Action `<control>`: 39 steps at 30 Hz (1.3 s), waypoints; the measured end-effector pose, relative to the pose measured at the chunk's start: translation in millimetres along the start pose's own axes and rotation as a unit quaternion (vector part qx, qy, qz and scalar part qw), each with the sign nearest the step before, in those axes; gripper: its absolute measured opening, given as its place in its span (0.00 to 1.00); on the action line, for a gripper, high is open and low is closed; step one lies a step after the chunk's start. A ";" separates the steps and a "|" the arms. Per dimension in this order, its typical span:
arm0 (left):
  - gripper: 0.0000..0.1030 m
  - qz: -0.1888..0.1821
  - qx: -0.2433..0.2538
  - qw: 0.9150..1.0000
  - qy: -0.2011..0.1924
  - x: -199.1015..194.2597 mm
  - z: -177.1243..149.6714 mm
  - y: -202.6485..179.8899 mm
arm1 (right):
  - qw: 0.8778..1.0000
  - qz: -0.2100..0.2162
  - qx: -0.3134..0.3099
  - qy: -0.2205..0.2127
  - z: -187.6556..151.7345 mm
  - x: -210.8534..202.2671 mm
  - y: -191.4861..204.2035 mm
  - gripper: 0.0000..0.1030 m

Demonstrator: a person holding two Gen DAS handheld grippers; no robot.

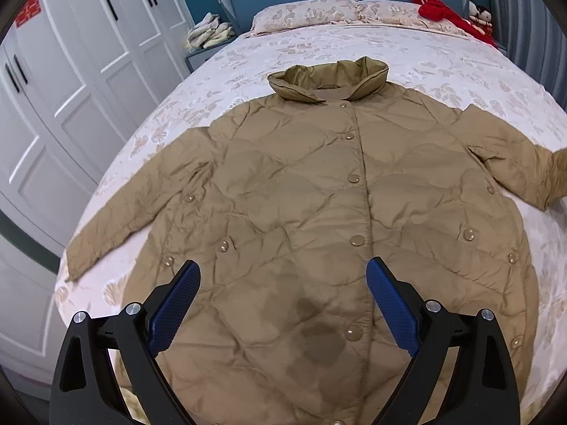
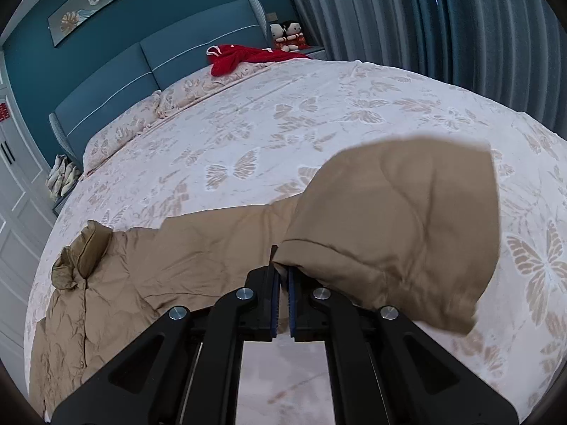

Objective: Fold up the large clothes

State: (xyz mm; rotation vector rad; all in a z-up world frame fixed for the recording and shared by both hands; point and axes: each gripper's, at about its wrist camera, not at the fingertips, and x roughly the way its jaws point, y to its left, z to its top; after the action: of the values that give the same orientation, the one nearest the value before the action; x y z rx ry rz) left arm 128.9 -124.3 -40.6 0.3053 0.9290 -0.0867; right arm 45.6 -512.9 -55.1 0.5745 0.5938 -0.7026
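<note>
Tan coat point(image 1: 301, 194) collar-far on bed point(image 1: 443, 67) | right gripper point(image 2: 282, 276) clamps lifted right sleeve point(image 2: 407, 230), body lies left | left gripper point(image 1: 283, 301) wide apart over hem

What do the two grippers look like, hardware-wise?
Both match: the left gripper and right gripper have matte black linkage arms with triangular cutouts and round silver pivot bolts. The fingers carry blue pads with fine dotted texture. No cables, markings or sleeves are visible.
</note>
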 end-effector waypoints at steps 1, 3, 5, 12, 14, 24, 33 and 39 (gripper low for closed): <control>0.89 0.000 -0.002 1.000 0.000 0.3 -0.5 0.5 | 1.000 0.000 -0.001 0.000 1.9 0.3 0.0 0.03; 0.89 0.000 -0.009 1.000 0.000 1.8 -1.6 3.8 | 1.000 0.006 -0.010 -0.001 8.5 -2.2 6.1 0.03; 0.89 -0.001 -0.021 1.000 0.002 4.7 -2.0 12.6 | 0.999 0.015 -0.031 -0.008 16.2 -7.8 26.6 0.03; 0.89 0.010 -0.076 0.997 -0.005 17.5 1.9 68.8 | 0.984 0.096 -0.150 -0.009 5.3 -20.3 170.0 0.03; 0.89 0.013 -0.093 0.996 -0.007 22.2 2.5 87.8 | 0.972 0.122 -0.200 0.001 -17.8 -18.0 222.8 0.03; 0.89 0.011 -0.127 0.992 -0.003 61.4 9.5 162.4 | 0.885 0.214 -0.392 0.128 -208.3 7.5 373.8 0.17; 0.90 -0.113 -0.177 0.978 0.017 108.0 50.2 155.2 | 0.947 0.174 -0.234 0.137 -146.1 -0.2 248.3 0.37; 0.80 -0.165 -0.270 0.946 0.074 161.1 61.1 152.1 | 0.971 0.152 -0.109 0.149 -105.6 38.5 178.1 0.39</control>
State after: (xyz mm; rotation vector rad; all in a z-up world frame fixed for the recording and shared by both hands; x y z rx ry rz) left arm 303.8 11.9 -101.5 -0.3607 1.1073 -0.1129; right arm 167.0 -347.9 -104.0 0.5549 0.8292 -0.2565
